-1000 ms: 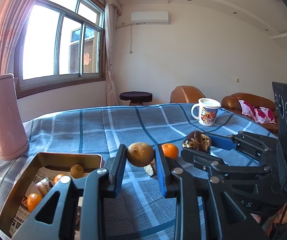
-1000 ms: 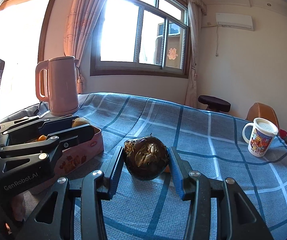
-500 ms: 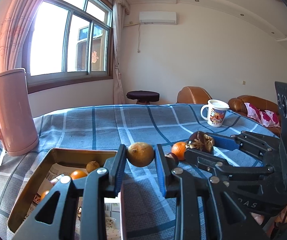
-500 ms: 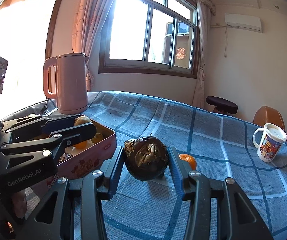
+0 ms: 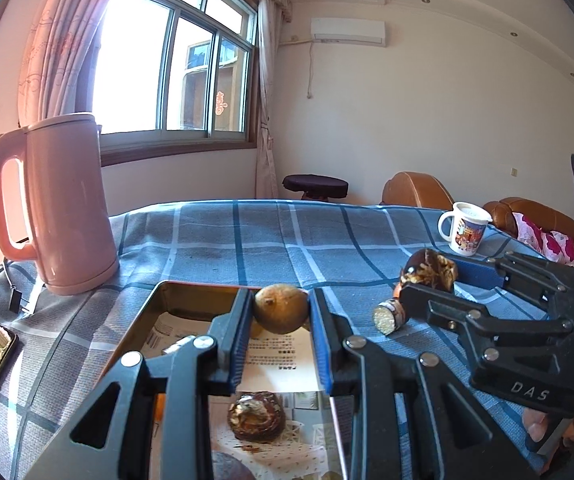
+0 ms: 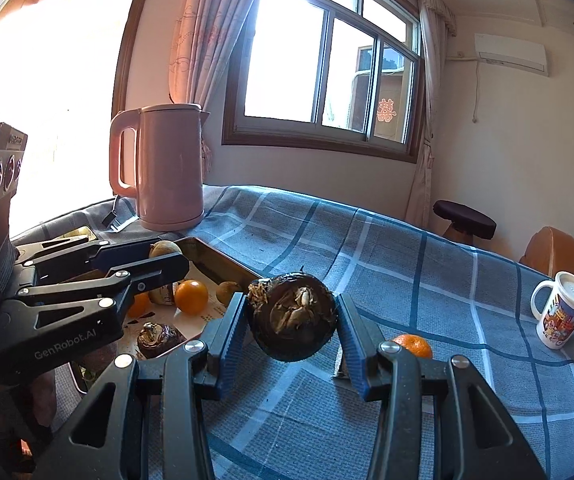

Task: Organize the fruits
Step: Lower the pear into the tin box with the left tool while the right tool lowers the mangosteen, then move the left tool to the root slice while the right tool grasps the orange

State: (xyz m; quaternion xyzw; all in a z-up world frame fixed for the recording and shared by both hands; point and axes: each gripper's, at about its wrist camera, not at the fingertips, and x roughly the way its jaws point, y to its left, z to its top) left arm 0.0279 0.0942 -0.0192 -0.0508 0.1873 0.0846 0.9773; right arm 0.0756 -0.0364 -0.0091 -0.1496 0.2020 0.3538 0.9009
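Left wrist, jaws clamp smooth round brown fruit point(image 5: 281, 309), right jaws pinch rough dark husked fruit point(image 6: 293, 328)

Blue checked tablecloth point(image 5: 271, 240); on it pink kettle point(image 5: 67, 204), tin tray point(image 5: 143, 320), mug point(image 5: 465, 230), tangerine point(image 6: 413, 345).

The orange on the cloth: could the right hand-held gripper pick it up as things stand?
Probably not yet. The right hand-held gripper is shut on a dark round fruit, so its jaws are full. The orange lies uncovered on the tablecloth just beyond, easy once that fruit goes into the tin.
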